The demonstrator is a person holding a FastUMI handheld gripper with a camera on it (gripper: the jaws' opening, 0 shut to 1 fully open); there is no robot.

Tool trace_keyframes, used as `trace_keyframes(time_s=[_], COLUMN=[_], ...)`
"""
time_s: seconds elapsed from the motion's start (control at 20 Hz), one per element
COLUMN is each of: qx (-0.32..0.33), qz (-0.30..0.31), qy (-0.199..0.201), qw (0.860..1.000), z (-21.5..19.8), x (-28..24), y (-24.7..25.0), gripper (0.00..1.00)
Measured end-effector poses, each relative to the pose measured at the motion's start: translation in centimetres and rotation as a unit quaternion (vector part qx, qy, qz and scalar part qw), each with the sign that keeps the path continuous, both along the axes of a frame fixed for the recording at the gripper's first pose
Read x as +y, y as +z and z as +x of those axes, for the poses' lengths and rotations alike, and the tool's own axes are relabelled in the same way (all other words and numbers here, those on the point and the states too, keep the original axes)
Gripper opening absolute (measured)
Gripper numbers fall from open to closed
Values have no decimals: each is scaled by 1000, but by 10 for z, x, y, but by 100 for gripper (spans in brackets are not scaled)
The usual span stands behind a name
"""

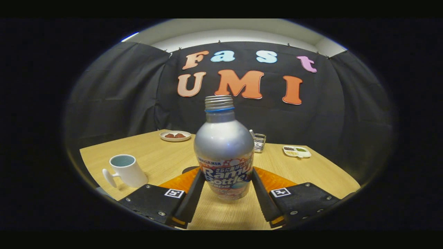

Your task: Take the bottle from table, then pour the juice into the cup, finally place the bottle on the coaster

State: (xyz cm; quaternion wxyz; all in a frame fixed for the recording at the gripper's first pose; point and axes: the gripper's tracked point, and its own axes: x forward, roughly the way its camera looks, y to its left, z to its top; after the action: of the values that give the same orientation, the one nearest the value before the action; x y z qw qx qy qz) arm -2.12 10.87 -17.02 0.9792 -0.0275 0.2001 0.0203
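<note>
The silver juice bottle stands upright with its cap off, squeezed between both fingers of the gripper so it can be carried. The white mug waits nearby on the wooden table, open side up for pouring

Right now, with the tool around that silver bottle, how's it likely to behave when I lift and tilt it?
The bottle looks like smooth metal with a glossy label, so it may slip unless both fingers of the tool press firmly. It is tall with a narrow neck, so probably tippy when set down. Its threaded mouth has no cap, so liquid could spill if tilted early, before the mug.
</note>
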Motion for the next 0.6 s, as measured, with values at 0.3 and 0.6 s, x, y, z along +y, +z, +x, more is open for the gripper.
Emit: trace_keyframes(time_s=[0.3,0.6], qx=[-40,-64], qz=[-153,-249], qy=[22,68], qw=[987,964], z=[10,11], x=[19,49], y=[12,17], gripper=[76,75])
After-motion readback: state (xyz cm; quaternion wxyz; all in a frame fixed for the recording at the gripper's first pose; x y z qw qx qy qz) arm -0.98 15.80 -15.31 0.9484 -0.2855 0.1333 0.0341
